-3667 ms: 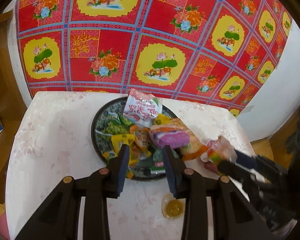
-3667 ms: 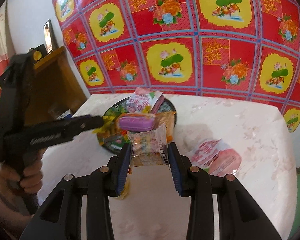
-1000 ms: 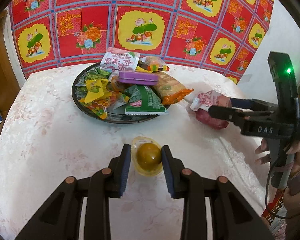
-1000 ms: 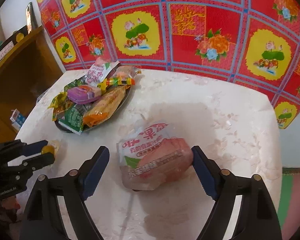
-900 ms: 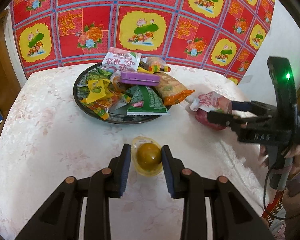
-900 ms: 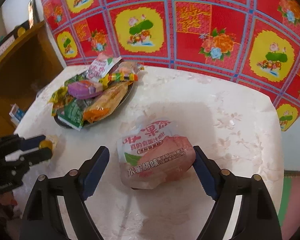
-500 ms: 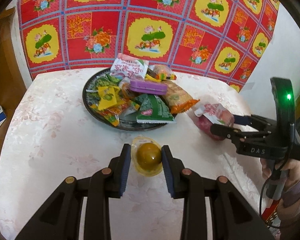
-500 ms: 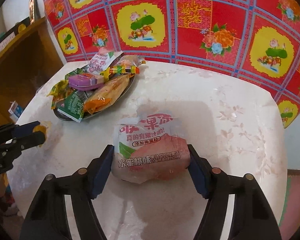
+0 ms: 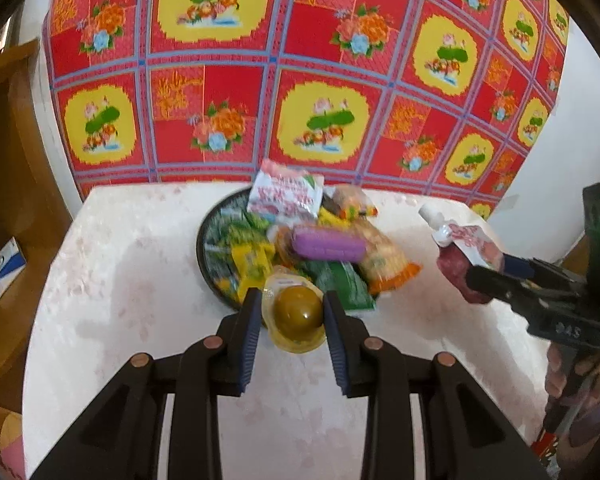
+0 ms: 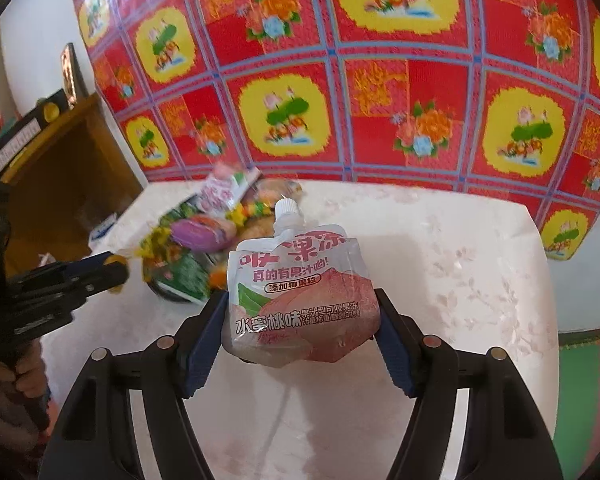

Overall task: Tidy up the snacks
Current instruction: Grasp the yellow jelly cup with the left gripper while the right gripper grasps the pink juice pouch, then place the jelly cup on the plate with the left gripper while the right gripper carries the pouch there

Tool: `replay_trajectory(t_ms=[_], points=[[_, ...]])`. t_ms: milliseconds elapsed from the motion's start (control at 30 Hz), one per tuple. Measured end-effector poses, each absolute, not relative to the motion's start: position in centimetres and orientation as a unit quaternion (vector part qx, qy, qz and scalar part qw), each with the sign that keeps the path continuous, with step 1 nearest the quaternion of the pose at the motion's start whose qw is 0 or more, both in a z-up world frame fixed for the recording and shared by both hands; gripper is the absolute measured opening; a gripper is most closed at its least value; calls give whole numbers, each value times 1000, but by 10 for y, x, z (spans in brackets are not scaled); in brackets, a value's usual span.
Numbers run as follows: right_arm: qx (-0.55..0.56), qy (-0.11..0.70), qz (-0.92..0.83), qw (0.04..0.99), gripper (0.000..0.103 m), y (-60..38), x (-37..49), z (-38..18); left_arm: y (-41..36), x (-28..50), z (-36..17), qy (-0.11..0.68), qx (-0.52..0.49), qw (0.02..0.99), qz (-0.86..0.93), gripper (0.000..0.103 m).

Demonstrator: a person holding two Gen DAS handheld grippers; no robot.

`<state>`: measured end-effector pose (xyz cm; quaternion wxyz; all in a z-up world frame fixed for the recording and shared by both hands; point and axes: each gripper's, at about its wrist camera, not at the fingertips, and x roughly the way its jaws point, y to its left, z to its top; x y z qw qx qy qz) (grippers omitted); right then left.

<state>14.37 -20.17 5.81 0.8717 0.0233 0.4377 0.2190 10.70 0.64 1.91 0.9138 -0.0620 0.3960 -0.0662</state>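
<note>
Left gripper (image 9: pixel 288 316): my blue pads pinch the jelly cup (image 9: pixel 297 314) from both sides; the olive-brown dome sits squarely between my fingertips, its clear rim poking out front and back.
Jelly cup: held clear of the table (image 9: pixel 108 288), hanging just in front of the near rim of the plate (image 9: pixel 202 240).
Right gripper (image 10: pixel 302 320): my jaws stand fairly wide yet clamp the peach jelly pouch (image 10: pixel 300 300) by its lower half, both pads pressed into its bulging sides.
Peach jelly pouch: upright between my pads, white spout cap on top, printed face toward my camera, lifted off the pale floral cloth.
Plate: dark, round, heaped with snack packets; a purple bar (image 9: pixel 328 244) lies across the top of the pile, a white-and-red sachet (image 9: pixel 286 194) leans at the far edge, green and yellow wrappers crowd the left side.
Pouch relative to plate: seen from my left camera, it hangs to the right of the plate, apart from it.
Backdrop: a red-and-yellow floral cloth (image 9: pixel 300 80) behind the table.
Person: a hand (image 9: pixel 580 372) grips my right handle.
</note>
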Motion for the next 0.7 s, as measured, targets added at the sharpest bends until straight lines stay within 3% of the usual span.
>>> replay_trajectory(t_ms=[700], points=[[55, 439, 266, 857, 71, -142, 187, 61, 15, 190, 7, 402, -66, 912, -59, 33]])
